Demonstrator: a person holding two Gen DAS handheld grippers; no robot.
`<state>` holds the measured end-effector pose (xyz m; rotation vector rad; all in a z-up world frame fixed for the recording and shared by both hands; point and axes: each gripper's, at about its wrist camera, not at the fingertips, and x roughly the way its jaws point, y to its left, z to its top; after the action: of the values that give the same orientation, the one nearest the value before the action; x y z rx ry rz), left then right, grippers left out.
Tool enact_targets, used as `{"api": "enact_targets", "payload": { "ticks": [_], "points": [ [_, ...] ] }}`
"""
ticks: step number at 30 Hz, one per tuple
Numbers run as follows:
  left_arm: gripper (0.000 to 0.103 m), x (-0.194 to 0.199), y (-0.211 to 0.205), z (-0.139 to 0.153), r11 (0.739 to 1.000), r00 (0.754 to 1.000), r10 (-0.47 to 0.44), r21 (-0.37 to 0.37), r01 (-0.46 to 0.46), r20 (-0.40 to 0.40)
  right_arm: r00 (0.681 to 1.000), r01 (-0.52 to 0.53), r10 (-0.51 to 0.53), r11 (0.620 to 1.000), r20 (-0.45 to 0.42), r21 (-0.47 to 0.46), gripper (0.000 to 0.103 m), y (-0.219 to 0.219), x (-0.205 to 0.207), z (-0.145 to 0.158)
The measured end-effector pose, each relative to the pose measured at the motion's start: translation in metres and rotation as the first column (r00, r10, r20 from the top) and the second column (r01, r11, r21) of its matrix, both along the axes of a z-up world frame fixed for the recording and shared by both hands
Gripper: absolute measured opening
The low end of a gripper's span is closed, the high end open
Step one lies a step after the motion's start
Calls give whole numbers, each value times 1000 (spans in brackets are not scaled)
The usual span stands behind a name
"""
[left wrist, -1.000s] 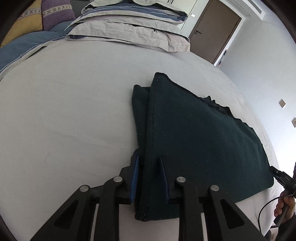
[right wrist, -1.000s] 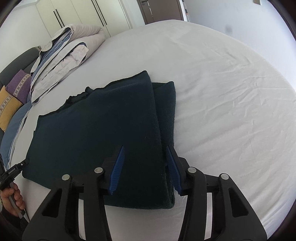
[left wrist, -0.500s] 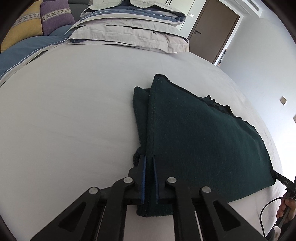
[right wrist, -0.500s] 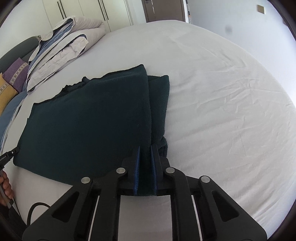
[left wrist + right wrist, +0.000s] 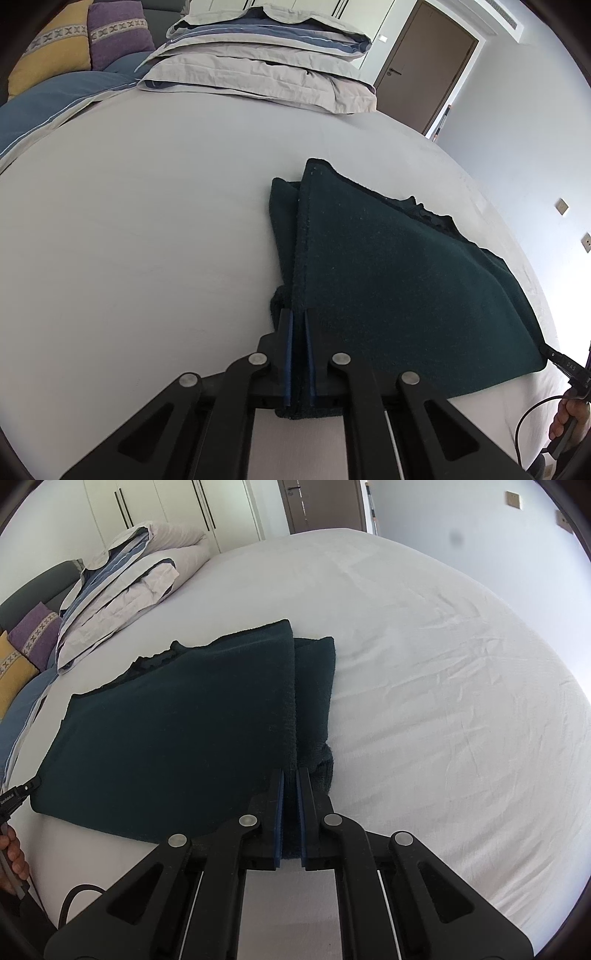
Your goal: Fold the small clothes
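Note:
A dark green folded garment (image 5: 388, 280) lies on the white bed sheet (image 5: 147, 240); it also shows in the right wrist view (image 5: 177, 723). My left gripper (image 5: 298, 314) is shut on the garment's near left corner, pinching the folded edge. My right gripper (image 5: 290, 771) is shut on the garment's near right corner, at its folded edge. Both corners are lifted slightly off the sheet. The other gripper's tip shows at the edge of each view.
Folded grey and blue bedding (image 5: 266, 55) is stacked at the head of the bed, with purple and yellow cushions (image 5: 118, 33) beside it. A brown door (image 5: 424, 70) stands beyond. The wrinkled sheet (image 5: 461, 701) spreads to the right of the garment.
Both grippers were open around the garment's near corners a second ago. They have closed on the cloth, and the corners are now bunched and slightly raised.

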<state>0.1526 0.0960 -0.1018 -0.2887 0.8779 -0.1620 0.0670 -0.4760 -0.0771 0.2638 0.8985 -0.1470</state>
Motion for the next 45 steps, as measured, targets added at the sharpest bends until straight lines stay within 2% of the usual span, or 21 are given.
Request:
{"api": "enact_targets", "payload": {
  "ticks": [7, 27, 32, 34, 40, 45],
  "points": [
    [8, 0, 2, -12, 1000, 999, -6, 9, 6, -38, 1000, 10, -10, 1000, -25, 3, 5, -3, -8, -15],
    [8, -7, 2, -18, 999, 998, -27, 24, 28, -50, 999, 29, -28, 999, -43, 24, 5, -11, -4, -31],
    [19, -6, 7, -18, 1000, 998, -14, -1, 14, -66, 998, 30, -28, 999, -48, 38, 6, -12, -4, -32],
    [27, -8, 8, -15, 1000, 998, -5, -10, 4, -59, 999, 28, -26, 998, -46, 59, 6, -14, -5, -31],
    [27, -11, 7, -7, 1000, 999, 16, -19, -17, -43, 999, 2, 0, 998, -44, 63, 6, -11, -10, -32],
    [29, -8, -3, -3, 1000, 999, -6, 3, 6, -34, 998, 4, -3, 1000, -62, 10, 5, -3, -8, -31]
  ]
}}
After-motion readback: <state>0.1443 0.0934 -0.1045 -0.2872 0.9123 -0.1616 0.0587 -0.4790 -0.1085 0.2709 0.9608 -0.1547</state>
